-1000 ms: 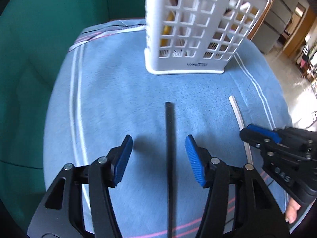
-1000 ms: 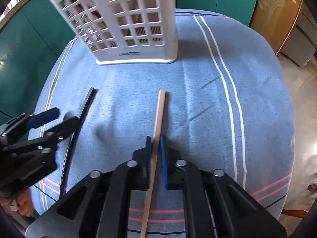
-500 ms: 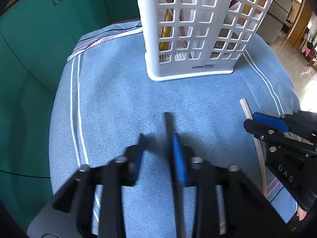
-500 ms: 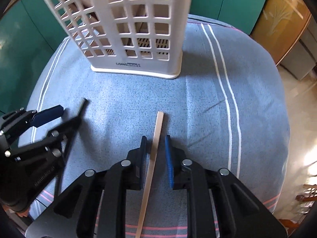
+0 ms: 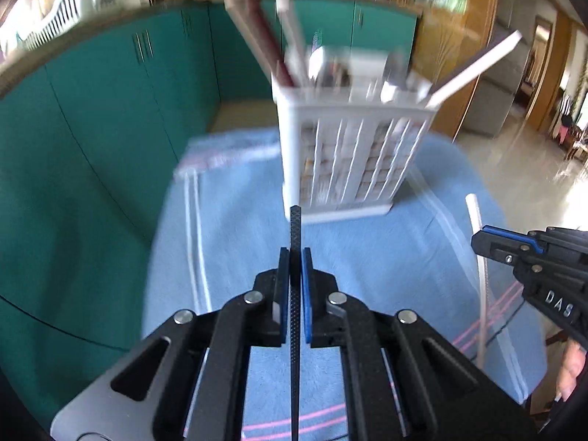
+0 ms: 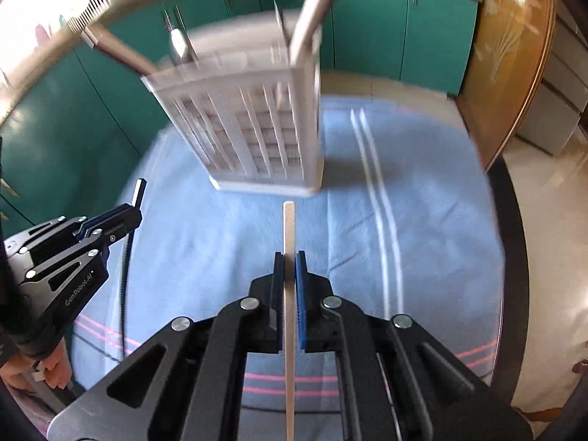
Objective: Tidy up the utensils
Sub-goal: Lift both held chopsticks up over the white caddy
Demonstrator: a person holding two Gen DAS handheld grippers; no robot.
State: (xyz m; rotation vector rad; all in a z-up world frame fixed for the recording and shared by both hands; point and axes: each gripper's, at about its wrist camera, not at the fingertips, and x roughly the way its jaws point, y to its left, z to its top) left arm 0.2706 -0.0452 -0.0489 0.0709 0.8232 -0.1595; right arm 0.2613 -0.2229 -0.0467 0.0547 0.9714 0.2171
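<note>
A black textured chopstick [image 5: 295, 220] runs forward between the blue pads of my left gripper [image 5: 294, 253], which is shut on it, lifted off the blue cloth [image 5: 228, 239]. My right gripper [image 6: 289, 257] is shut on a pale wooden chopstick [image 6: 288, 220], also raised. Each gripper shows in the other's view: the right gripper [image 5: 485, 242] at the right edge, the left gripper [image 6: 134, 213] at the left edge. Ahead stands the white lattice basket [image 5: 352, 154], blurred, with several utensil handles sticking out of its top.
Teal cabinet doors [image 5: 92, 110] rise behind and to the left of the table. The blue striped cloth [image 6: 404, 202] ends at the round table's dark rim [image 6: 514, 257], with tiled floor [image 5: 533, 154] beyond on the right. A person's hand [image 6: 55, 364] holds the left gripper.
The left gripper closed on the black chopstick. Both grippers rose and tilted up with their chopsticks, so the basket's top and the cabinets came into view.
</note>
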